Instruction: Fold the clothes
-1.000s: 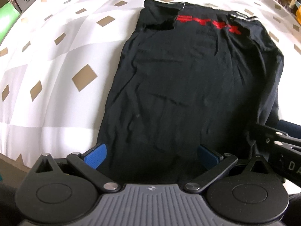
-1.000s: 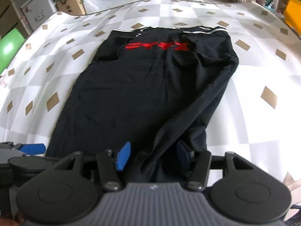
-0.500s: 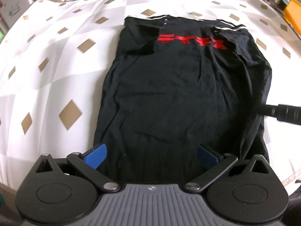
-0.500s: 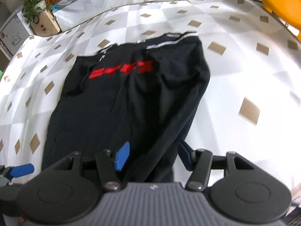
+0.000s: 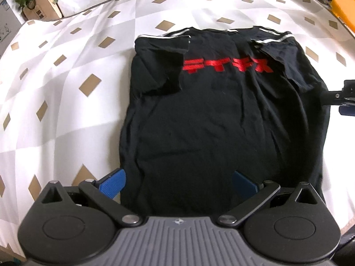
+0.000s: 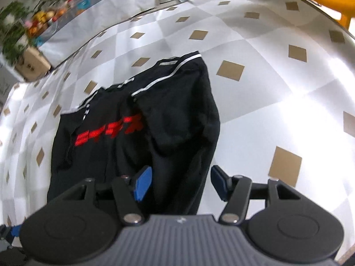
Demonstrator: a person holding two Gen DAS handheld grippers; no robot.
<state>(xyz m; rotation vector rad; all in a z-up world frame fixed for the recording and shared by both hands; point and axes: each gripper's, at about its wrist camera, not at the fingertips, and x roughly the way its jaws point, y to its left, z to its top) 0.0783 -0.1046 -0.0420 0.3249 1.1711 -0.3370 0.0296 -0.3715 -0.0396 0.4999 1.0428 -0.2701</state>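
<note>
We see a black T-shirt (image 5: 210,119), soft and wrinkled, lying flat at the frame's centre on a bench (image 5: 66,93) under a smooth white cloth with tan diamonds; both sleeves are folded in, and red lettering (image 5: 227,65) and white stripes cross its upper part. Our left gripper (image 5: 178,182) has its blue ribbed fingers (image 5: 112,185) spread above the hem; our right gripper (image 6: 180,184) is spread too, the shirt's bunched edge loose between its fingers, touching neither

The patterned cloth (image 5: 66,115) lies bare on both sides of the black shirt (image 5: 217,119). Boxes (image 5: 42,8) and plants (image 6: 13,33) stand only at the far edge.
</note>
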